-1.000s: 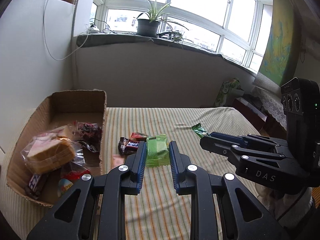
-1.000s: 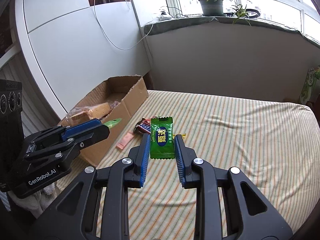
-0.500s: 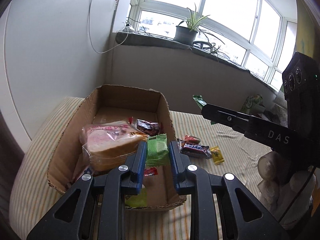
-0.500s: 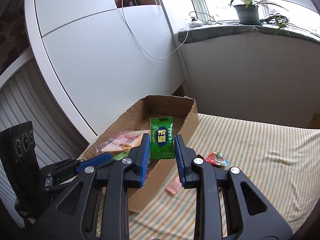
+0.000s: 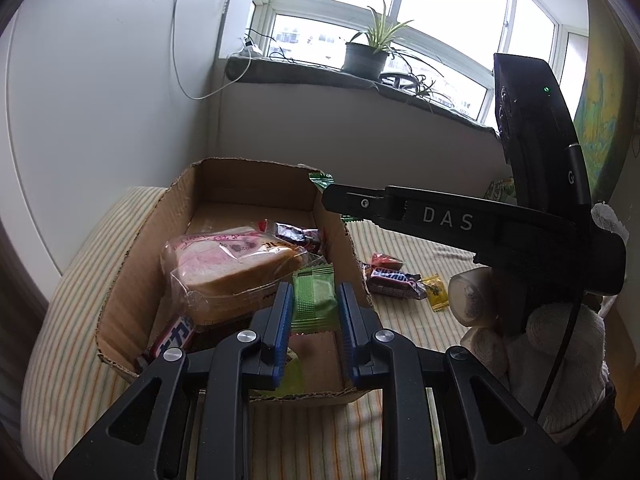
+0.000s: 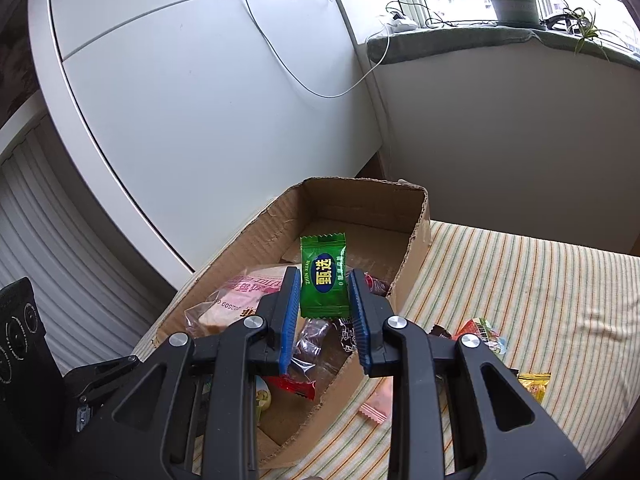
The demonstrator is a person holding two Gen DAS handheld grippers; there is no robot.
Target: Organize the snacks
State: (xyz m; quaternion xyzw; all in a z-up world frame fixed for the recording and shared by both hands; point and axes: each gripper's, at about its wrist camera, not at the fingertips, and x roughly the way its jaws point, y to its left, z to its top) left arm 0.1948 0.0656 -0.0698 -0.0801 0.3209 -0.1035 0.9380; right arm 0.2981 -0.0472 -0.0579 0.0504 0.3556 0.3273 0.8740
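Note:
My left gripper (image 5: 314,300) is shut on a light green snack packet (image 5: 313,300) and holds it over the near end of the cardboard box (image 5: 224,178). My right gripper (image 6: 324,286) is shut on a dark green candy packet (image 6: 323,280) above the same box (image 6: 418,216). In the left wrist view the right gripper reaches over the box's right wall, with a corner of its green packet (image 5: 320,178) showing. The box holds a bagged bread slice (image 5: 228,264) and several small wrapped snacks.
The box lies on a striped bedspread (image 5: 400,248) against a white wall. A Snickers bar (image 5: 394,280), a red snack (image 5: 384,260) and a yellow candy (image 5: 436,292) lie right of the box. A pink packet (image 6: 378,404) lies by the box's wall.
Both grippers have carried their green packets left from the open bedspread to above the cardboard box. Both grips have stayed shut.

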